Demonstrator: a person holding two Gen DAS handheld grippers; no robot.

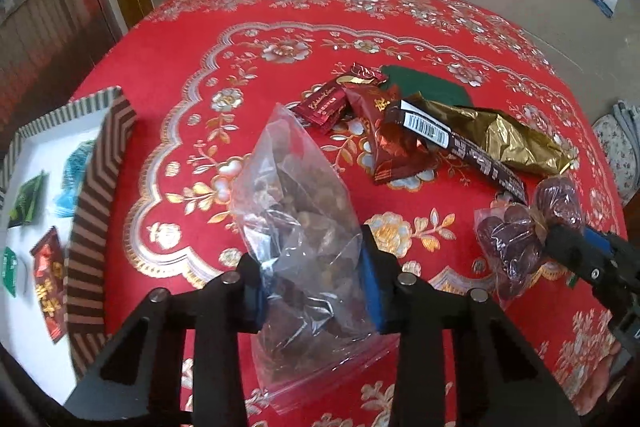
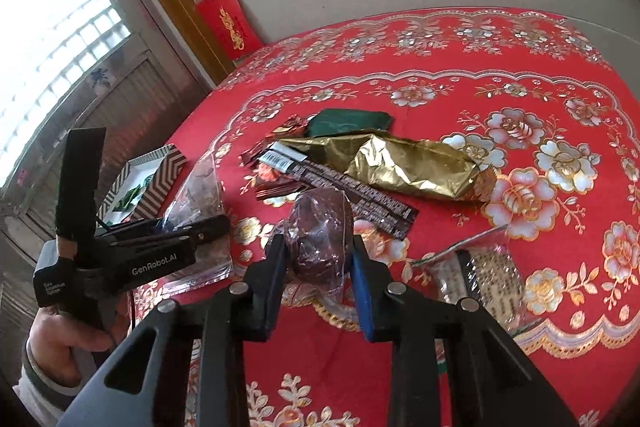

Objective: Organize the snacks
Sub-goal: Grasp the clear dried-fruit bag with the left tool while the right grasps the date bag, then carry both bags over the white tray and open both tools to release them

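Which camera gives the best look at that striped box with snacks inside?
The left wrist view: the striped box sits open at the left edge, showing several packets on its white floor. The right wrist view shows only a small corner of it, partly behind the left gripper.

Both wrist cameras look steeply down from close above the table's (image 1: 168, 59) near edge toward its far edge, sharing the central snack pile (image 1: 420, 131), apparently from neighbouring sides.
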